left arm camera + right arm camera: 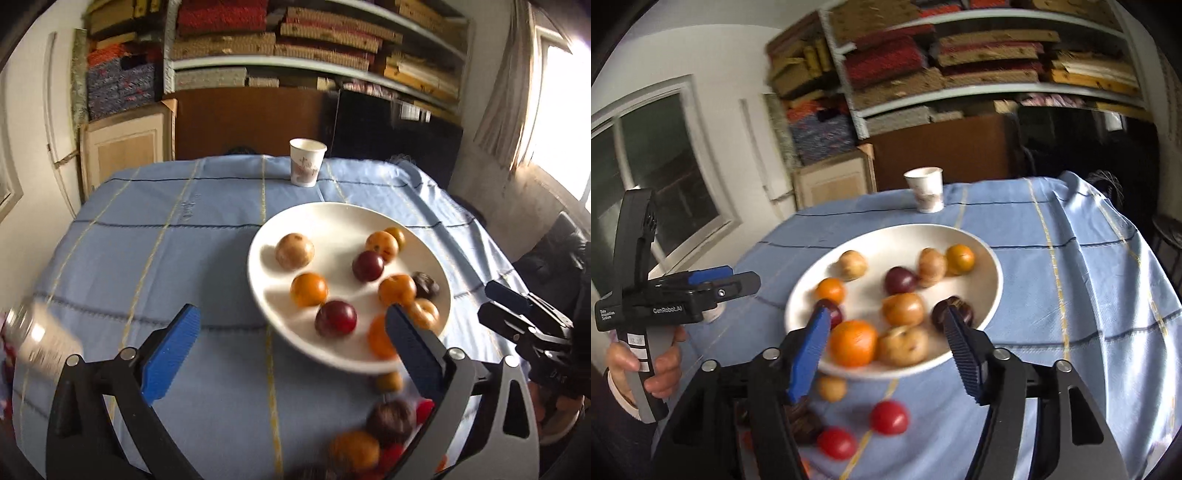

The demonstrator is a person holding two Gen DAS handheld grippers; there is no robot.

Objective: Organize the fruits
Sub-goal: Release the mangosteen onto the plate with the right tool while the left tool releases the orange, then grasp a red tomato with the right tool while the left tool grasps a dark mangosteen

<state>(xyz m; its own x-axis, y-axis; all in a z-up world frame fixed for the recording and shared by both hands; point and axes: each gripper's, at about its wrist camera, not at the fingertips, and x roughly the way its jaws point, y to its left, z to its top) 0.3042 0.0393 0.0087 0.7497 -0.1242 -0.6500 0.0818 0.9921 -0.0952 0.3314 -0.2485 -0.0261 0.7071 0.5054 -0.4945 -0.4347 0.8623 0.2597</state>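
A white plate point(266, 236) point(993, 280) on the blue tablecloth holds several fruits: oranges point(308, 289) point(853, 342), dark red plums point(336, 318) point(900, 280), tan fruits point(294, 251) point(903, 345) and a dark brown one point(425, 285) point(955, 309). More fruits lie loose on the cloth in front of the plate: a small tan one point(831, 387), red ones point(888, 417), dark ones point(391, 421). My left gripper point(291, 343) is open and empty over the plate's near left rim. My right gripper point(882, 343) is open and empty over the plate's near edge.
A paper cup point(306, 161) point(925, 190) stands at the table's far edge. A blurred can or jar point(40, 339) sits at the left. The right gripper shows at the right in the left wrist view point(524, 314); the left one, hand-held, at the left in the right wrist view point(713, 284). Shelves stand behind.
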